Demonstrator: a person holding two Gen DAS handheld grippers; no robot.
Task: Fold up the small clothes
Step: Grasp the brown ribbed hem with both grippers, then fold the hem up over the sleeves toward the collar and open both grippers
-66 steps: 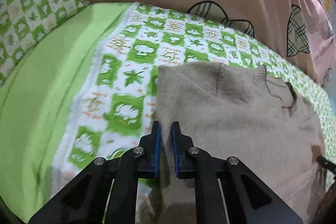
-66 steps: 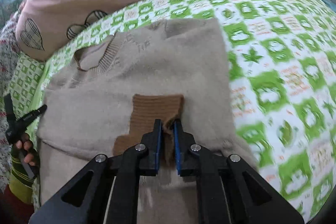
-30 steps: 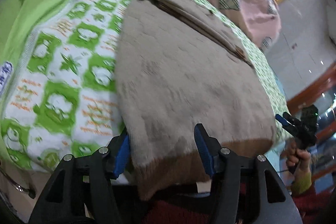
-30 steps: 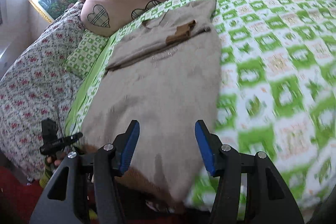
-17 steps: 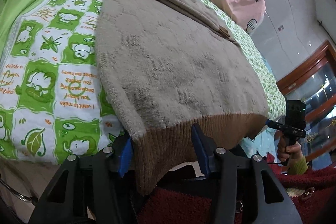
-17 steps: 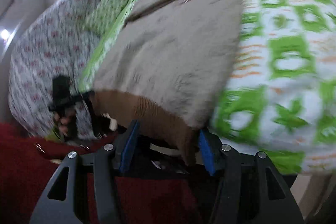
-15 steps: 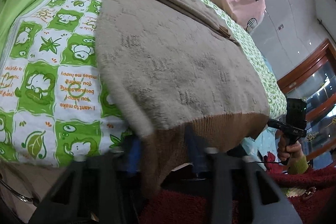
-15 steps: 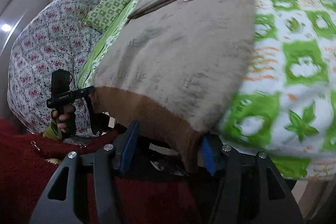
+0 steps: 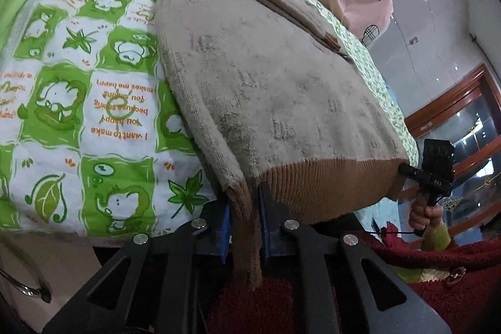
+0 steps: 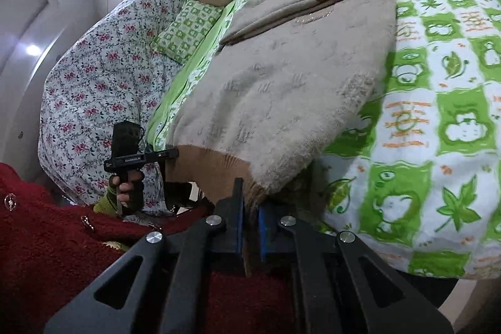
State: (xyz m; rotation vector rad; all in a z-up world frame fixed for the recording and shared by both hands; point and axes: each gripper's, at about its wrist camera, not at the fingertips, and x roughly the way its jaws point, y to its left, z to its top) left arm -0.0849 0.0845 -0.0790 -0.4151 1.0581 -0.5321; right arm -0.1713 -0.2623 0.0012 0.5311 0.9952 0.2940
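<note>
Both sets of jaws, spread wide a second ago, have now come together: my left gripper is closing onto the brown hem of the sweater, my right gripper is clamped on the hem's other corner. Ahead of both, the sweater lies on the green quilt, so I judge the bottom-to-collar fold can begin.

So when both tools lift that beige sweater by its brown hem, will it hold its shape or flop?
Likely floppy: the sweater already drapes over the bed edge, and its brown hem bunches where the left tool pinches it. The fuzzy knit probably grips the pads rather than slipping. The middle would probably sag between the left and right tool.
</note>
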